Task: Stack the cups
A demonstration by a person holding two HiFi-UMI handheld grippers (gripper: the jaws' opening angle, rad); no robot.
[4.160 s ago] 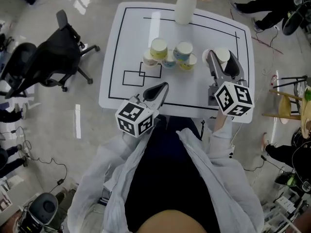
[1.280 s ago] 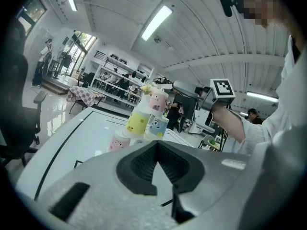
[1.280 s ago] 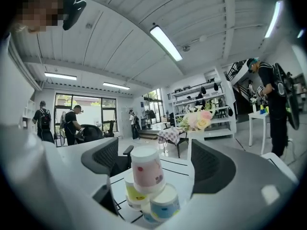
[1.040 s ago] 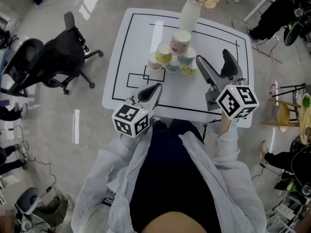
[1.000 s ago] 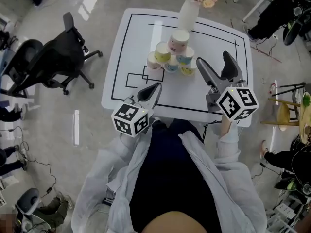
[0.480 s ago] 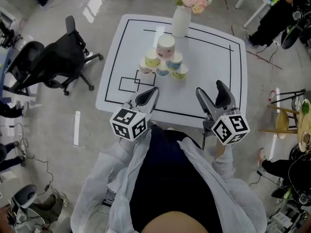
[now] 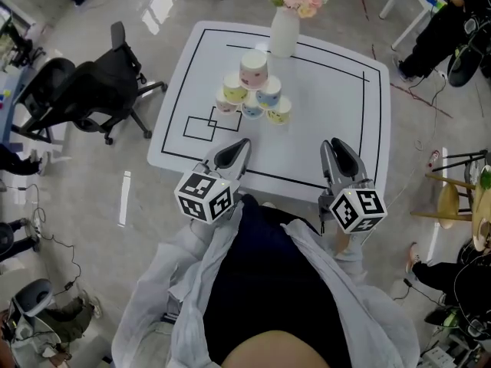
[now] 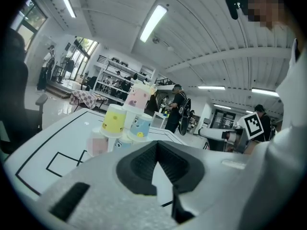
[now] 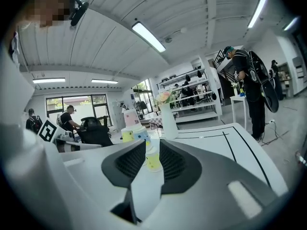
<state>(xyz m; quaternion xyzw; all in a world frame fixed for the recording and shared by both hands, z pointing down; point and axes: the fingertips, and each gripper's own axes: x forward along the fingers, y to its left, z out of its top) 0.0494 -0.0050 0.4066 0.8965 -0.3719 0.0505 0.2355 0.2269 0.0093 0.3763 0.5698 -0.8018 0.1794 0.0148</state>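
A pyramid of paper cups point(image 7: 252, 90) stands on the white table point(image 7: 337, 90), with a pink cup point(image 7: 253, 69) on top of a yellow cup point(image 7: 234, 90) and a blue cup point(image 7: 268, 92). My left gripper point(image 7: 235, 150) is shut and empty at the table's near edge, well short of the cups point(image 8: 125, 121). My right gripper point(image 7: 338, 153) hovers at the near edge to the right. Its jaws have just been closing and stand a narrow gap apart with nothing between them; a yellow cup point(image 9: 153, 161) shows far beyond the gap.
A white vase point(image 7: 283, 33) with pink flowers stands behind the pyramid. Black lines and two small squares point(image 7: 203, 123) mark the tabletop. A black office chair point(image 7: 92, 90) is left of the table. People stand in the background point(image 9: 247, 87).
Both grippers have drawn back from the cups to the table's near edge. The right gripper's wide jaws have narrowed to a slit. The pink cup carried earlier now tops the pyramid.
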